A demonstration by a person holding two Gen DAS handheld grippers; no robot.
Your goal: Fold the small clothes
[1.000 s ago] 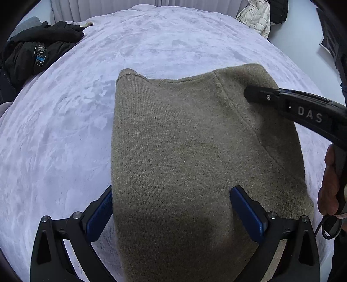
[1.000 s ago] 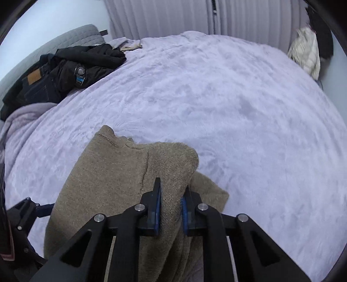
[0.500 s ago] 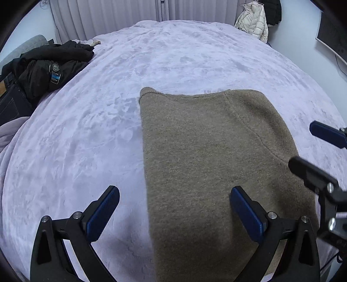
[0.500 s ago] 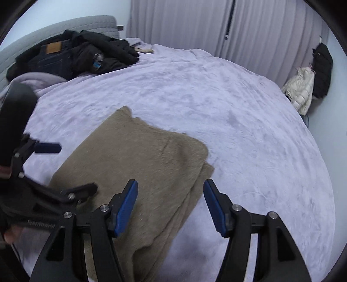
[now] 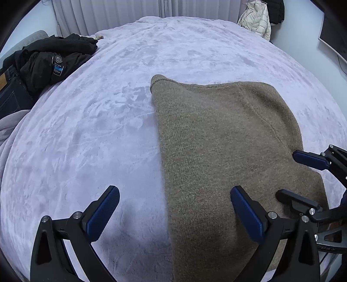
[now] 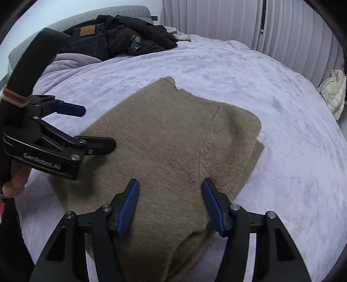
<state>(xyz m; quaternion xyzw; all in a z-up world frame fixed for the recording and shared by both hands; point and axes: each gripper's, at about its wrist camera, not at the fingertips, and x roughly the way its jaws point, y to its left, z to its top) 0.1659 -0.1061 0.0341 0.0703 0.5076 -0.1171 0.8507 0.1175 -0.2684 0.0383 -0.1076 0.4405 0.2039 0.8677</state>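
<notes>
An olive-brown knit garment (image 5: 221,151) lies folded flat on the lavender bed cover (image 5: 97,134); it also shows in the right wrist view (image 6: 173,143). My left gripper (image 5: 173,210) is open and empty, above the garment's near left edge. It also appears in the right wrist view (image 6: 95,128), over the garment's left side. My right gripper (image 6: 170,201) is open and empty, just above the garment's near part. It shows in the left wrist view (image 5: 292,175) at the garment's right edge.
A pile of black jackets and dark jeans (image 5: 43,65) lies at the bed's far left, also seen in the right wrist view (image 6: 121,39). A cream puffer jacket (image 5: 256,19) hangs by the far right wall. Curtains (image 6: 216,19) stand behind the bed.
My right gripper let go of the folded garment edge and opened. Both grippers drew back and rose; the garment now lies flat.
</notes>
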